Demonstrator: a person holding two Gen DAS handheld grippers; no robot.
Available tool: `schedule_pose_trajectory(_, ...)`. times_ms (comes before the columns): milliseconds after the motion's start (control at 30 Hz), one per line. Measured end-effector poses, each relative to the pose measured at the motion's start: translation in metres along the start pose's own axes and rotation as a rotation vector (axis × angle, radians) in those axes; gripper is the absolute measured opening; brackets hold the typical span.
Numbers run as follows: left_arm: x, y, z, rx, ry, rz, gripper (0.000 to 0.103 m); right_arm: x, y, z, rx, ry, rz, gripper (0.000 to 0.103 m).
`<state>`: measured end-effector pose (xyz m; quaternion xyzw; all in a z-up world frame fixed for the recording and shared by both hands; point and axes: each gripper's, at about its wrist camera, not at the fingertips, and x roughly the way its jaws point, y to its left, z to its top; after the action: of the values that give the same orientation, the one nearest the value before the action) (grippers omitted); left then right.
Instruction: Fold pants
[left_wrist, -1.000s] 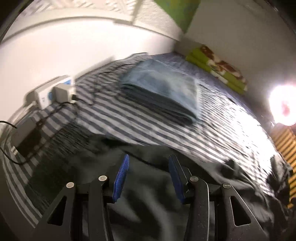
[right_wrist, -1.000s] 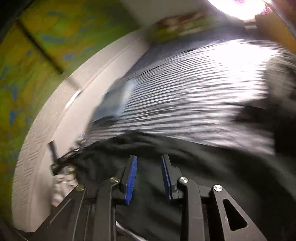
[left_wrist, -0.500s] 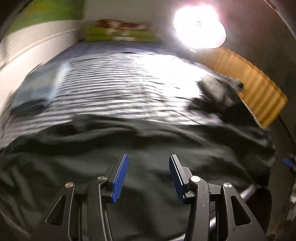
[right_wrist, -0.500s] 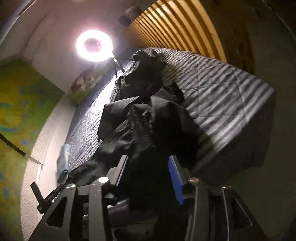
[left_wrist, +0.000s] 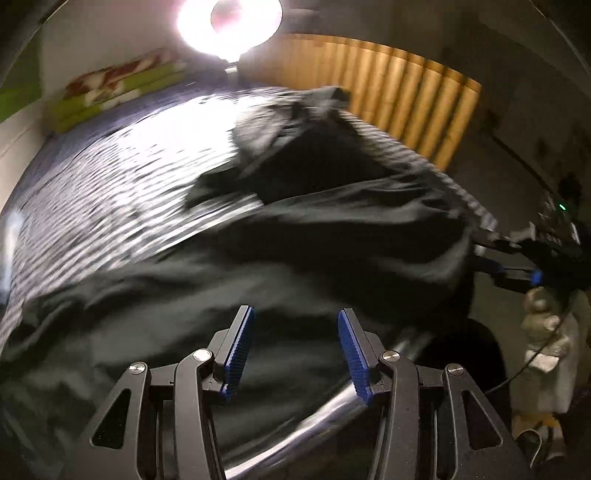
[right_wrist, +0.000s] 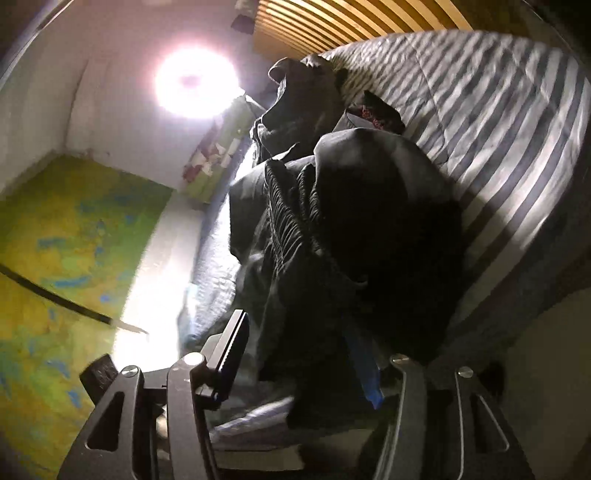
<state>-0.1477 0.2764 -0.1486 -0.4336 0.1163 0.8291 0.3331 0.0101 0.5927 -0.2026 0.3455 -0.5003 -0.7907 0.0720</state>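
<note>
The right gripper is opening around the black pants, releasing them; the left gripper hovers half-open, empty, after swinging across the bed.

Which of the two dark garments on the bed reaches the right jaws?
The black pants with the gathered waistband; the other dark heap lies farther away, near the ring light.
</note>
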Motion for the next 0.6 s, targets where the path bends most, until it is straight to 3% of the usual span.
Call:
schedule_pose_trajectory(167,0.035,-0.096,0.021,0.198,0.016,-0.113,0.051,-0.005,-0.003,0.011,0.042,-0.032,0.024,0.053)
schedule_pose_trajectory(267,0.056,-0.142,0.029,0.299,0.014,-0.119,0.051,-0.006,0.002,0.015,0.041,-0.025,0.026,0.053)
schedule_pose_trajectory(467,0.084,-0.149,0.049,0.21,0.029,-0.165,0.051,-0.009,-0.007,0.011,0.073,-0.025,0.024,0.054)
schedule_pose_trajectory(533,0.092,-0.151,0.051,0.226,0.04,-0.159,0.044,-0.011,-0.017,0.009,0.11,-0.033,0.026,0.054)
schedule_pose_trajectory(600,0.101,-0.154,0.051,0.25,0.058,-0.169,0.02,-0.012,-0.024,0.006,0.139,-0.036,0.029,0.055)
